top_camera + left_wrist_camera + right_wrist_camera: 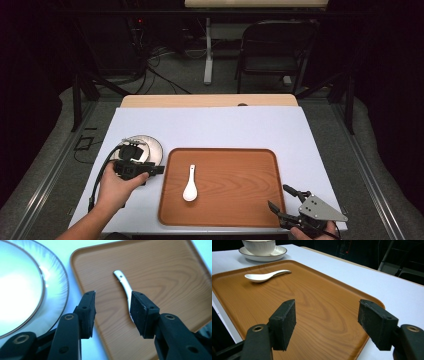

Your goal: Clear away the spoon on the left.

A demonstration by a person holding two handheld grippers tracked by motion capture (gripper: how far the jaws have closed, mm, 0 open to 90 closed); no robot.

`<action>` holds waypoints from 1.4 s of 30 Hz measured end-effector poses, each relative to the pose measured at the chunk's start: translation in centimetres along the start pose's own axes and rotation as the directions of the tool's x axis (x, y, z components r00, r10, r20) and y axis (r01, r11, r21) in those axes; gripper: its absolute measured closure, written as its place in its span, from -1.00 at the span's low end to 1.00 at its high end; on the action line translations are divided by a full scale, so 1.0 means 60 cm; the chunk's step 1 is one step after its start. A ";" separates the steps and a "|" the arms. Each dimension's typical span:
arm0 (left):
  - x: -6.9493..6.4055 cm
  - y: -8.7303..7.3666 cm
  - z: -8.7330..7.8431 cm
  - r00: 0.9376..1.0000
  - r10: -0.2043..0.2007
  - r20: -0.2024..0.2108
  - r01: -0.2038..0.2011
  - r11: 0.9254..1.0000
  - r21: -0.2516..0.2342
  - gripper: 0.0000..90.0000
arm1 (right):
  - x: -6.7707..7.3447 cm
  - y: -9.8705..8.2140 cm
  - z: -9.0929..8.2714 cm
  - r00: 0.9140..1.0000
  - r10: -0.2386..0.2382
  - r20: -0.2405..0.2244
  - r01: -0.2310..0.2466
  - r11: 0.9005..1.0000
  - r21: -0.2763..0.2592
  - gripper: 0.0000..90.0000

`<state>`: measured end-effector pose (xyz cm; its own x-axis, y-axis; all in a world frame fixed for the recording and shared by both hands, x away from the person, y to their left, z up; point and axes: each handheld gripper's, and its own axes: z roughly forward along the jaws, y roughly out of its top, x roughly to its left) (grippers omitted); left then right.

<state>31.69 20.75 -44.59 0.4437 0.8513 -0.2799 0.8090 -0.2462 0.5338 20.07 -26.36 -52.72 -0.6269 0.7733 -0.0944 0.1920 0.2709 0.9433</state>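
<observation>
white spoon [190,184] lying left of centre on the wooden tray [235,205], handle pointing to the frame's top | right gripper [284,202] hovering at lower right over the tray's corner, jaws gaping wide, holding nothing | left gripper [154,170] sitting mid-left over the plate [155,147], jaws partly open, gripping nothing

Folding chair [274,47] behind the table, cables [160,70] on grey floor [50,150]
</observation>
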 end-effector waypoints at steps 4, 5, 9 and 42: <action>0.004 -0.020 -0.006 1.000 0.018 -0.018 -0.019 0.999 -0.035 0.20 | 0.000 0.000 0.000 1.000 0.001 0.001 -0.001 1.000 -0.001 -0.32; 0.005 -0.028 -0.008 1.000 0.019 -0.024 -0.020 0.999 -0.048 0.20 | 0.000 0.000 0.000 1.000 0.002 0.002 -0.002 1.000 -0.001 -0.32; 0.010 -0.059 -0.007 0.999 0.019 -0.049 -0.023 0.997 -0.074 0.20 | 0.000 0.000 0.000 1.000 0.002 0.004 -0.002 1.000 -0.001 -0.32; 0.036 -0.168 0.049 0.994 -0.027 -0.109 -0.004 0.963 -0.268 0.10 | 0.000 0.000 0.001 1.000 0.004 0.004 -0.004 1.000 0.000 -0.32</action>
<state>25.64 23.72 -52.91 0.3774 0.9030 -0.2052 0.6742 -0.1160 0.7294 20.10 -26.34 -52.74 -0.6233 0.7766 -0.0918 0.1946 0.2678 0.9436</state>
